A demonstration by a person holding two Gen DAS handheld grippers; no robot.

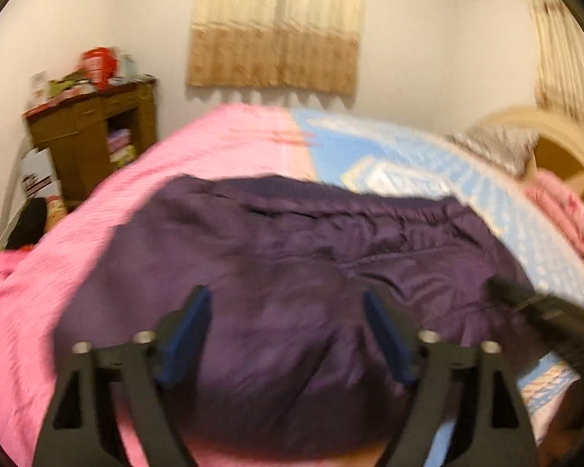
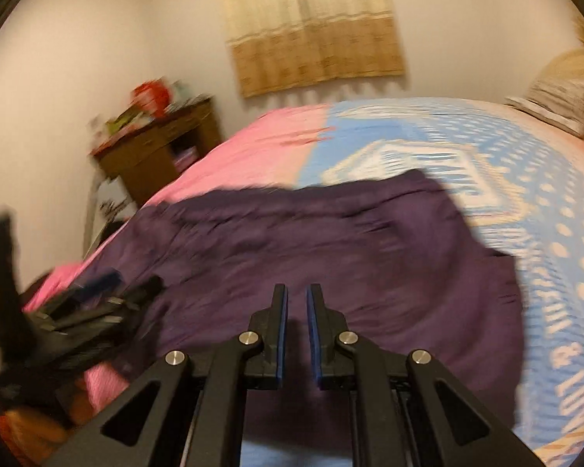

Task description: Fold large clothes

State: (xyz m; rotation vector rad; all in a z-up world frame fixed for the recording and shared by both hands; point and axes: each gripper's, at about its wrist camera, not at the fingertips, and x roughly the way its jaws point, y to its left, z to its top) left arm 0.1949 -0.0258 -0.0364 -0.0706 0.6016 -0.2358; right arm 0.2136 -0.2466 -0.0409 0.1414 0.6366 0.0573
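A dark purple garment lies spread and wrinkled across the bed, also seen in the right wrist view. My left gripper hovers over its near part with the blue pads wide apart and nothing between them. My right gripper is over the garment's near edge, its pads almost together and holding nothing. In the left wrist view the right gripper reaches in from the right over the garment's right side. The left gripper shows blurred at the left of the right wrist view.
The bed carries a pink cover on the left and a blue patterned cover on the right. A wooden cabinet with clutter on top stands at the left wall. A pillow and curved headboard are far right.
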